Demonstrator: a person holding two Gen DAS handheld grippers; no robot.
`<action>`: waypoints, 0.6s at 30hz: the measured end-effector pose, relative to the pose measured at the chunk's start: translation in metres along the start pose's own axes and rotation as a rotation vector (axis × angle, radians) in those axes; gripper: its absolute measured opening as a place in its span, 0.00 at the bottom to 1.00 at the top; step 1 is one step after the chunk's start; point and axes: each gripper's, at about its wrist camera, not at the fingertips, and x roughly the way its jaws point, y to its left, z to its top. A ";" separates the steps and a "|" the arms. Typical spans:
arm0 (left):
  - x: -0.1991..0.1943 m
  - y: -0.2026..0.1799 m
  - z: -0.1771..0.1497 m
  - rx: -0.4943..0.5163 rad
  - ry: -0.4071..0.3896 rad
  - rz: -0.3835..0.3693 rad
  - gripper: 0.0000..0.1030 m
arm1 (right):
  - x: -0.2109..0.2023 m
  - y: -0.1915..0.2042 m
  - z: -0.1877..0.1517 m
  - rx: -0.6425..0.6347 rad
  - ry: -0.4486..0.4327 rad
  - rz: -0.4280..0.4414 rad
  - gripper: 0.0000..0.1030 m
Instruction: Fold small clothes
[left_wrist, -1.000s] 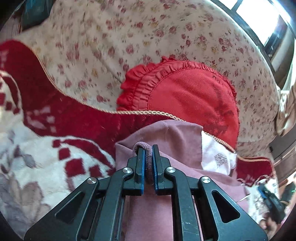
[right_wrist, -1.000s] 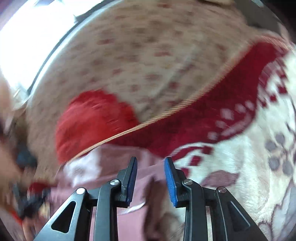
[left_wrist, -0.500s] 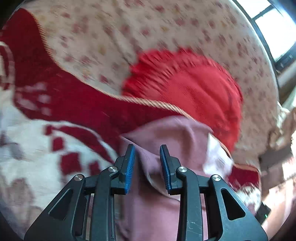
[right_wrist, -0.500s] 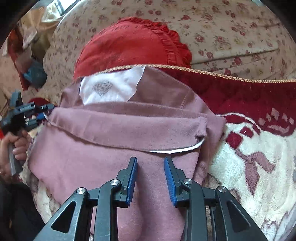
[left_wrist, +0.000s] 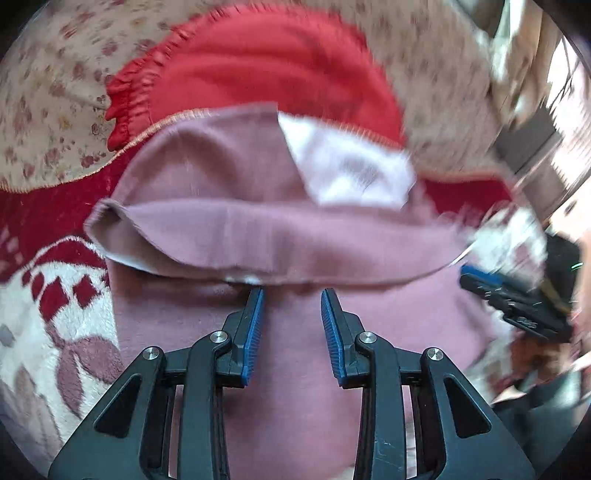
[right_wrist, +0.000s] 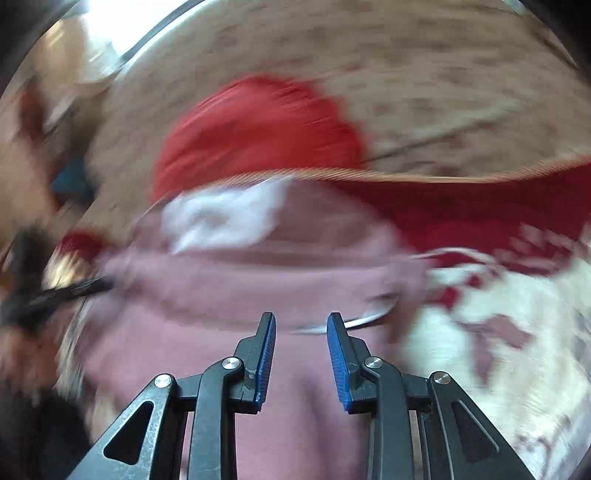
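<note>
A red-and-cream patterned plush blanket (left_wrist: 55, 325) carries the dusty-pink knit garment (left_wrist: 280, 229), its top edge folded down in a soft band – white lining (a printed label on it) showing. The left gripper (left_wrist: 291, 295) has just been opening, nothing between its pads; the right gripper (right_wrist: 301, 319) gapes empty too – a red frilled cushion (left_wrist: 266, 66) behind.
</note>
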 end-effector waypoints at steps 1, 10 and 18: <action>0.007 -0.002 0.000 0.012 0.025 0.030 0.28 | 0.011 0.011 -0.001 -0.049 0.035 -0.031 0.26; 0.019 0.006 0.054 -0.030 -0.133 0.069 0.29 | 0.051 0.004 0.044 0.056 -0.016 -0.114 0.28; -0.010 0.066 0.070 -0.280 -0.320 0.069 0.28 | 0.023 -0.016 0.068 0.152 -0.249 -0.154 0.28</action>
